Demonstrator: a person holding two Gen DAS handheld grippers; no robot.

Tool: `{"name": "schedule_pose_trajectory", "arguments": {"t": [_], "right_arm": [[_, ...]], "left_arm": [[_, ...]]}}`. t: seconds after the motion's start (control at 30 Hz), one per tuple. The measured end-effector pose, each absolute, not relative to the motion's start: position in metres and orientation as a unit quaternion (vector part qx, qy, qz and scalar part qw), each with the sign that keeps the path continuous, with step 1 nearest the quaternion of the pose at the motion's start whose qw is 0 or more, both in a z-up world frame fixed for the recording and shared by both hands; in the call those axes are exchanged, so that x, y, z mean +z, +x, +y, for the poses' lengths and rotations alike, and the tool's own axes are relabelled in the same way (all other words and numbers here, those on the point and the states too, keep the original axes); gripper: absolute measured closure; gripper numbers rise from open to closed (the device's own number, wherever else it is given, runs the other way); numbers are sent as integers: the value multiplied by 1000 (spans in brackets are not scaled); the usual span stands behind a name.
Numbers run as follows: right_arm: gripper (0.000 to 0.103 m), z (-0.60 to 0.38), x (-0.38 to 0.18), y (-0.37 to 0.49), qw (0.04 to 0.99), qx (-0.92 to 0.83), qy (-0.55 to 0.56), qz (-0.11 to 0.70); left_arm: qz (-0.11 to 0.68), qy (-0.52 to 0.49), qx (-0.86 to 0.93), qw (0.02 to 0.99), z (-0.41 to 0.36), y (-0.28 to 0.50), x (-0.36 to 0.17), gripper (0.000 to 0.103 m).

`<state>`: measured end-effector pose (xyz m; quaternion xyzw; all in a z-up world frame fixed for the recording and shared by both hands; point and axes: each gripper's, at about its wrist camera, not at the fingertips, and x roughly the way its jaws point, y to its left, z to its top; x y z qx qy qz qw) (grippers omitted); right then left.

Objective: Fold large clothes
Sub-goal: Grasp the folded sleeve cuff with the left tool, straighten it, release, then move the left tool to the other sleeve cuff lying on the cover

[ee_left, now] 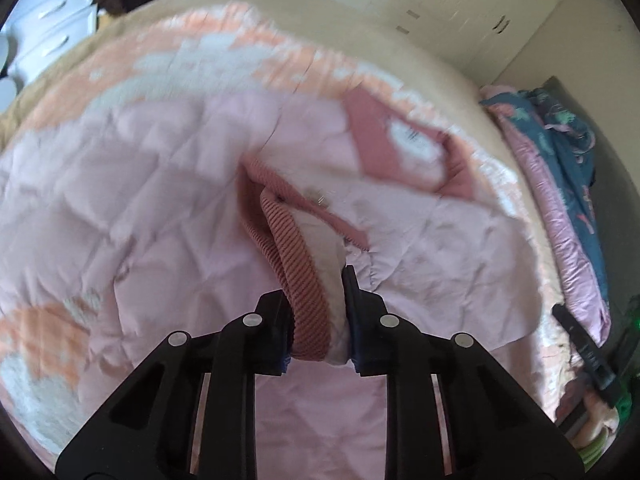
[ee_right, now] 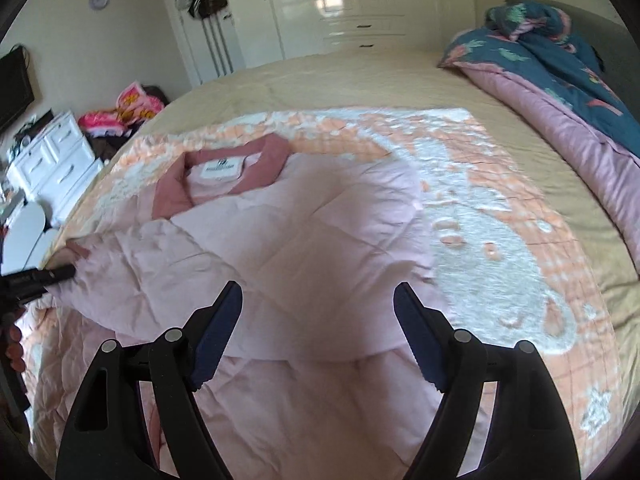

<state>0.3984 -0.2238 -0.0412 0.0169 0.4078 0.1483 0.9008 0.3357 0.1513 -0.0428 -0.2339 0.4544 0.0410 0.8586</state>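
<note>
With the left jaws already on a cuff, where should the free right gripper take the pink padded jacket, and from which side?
Judging by its pose, the jacket lies flat, collar far. The right gripper, jaws open and empty, likely does best pinching the near folded edge, coming low from the near side: a raised fold there gives something to bite.

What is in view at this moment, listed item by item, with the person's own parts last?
Pale pink quilted jacket: one, spread on the bed, dusty-rose collar at its far end.
Ribbed dusty-rose cuff: one, clamped in the left gripper.
Orange-and-white fleece blanket: one, under the jacket.
Beige bedsheet: one, covering the bed.
Teal-and-pink patterned duvet: one, bunched at the bed's far right.
White wardrobe: one, back wall.
White drawer unit: one, left of the bed.
Left gripper: black, shut on the cuff.
Right gripper: black, open above the jacket.
</note>
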Motion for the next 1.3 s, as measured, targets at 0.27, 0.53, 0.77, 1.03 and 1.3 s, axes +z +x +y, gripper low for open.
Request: {"name": "schedule_pose_trajectory", "arguments": {"t": [0.27,0.53,0.77,1.03,1.3], "right_arm": [[26,-203,-73,415,878,147,6,454],[23,-205,-98,417,864,111,24,490],[14,-201,-64,385,873,140,64,462],[12,-200,-28,358,891,143,71,426],[4,-194,-1,333,900,152,74,402]], "left_arm": [[464,-238,45,852,150,330,-62,88],[462,-240,48,853,147,325,-60,80],[457,-226,44,859,142,314,-44,72],[432,-222,41,873,142,295,-11,38],[410,-220,57,883,149,272,16,9]]}}
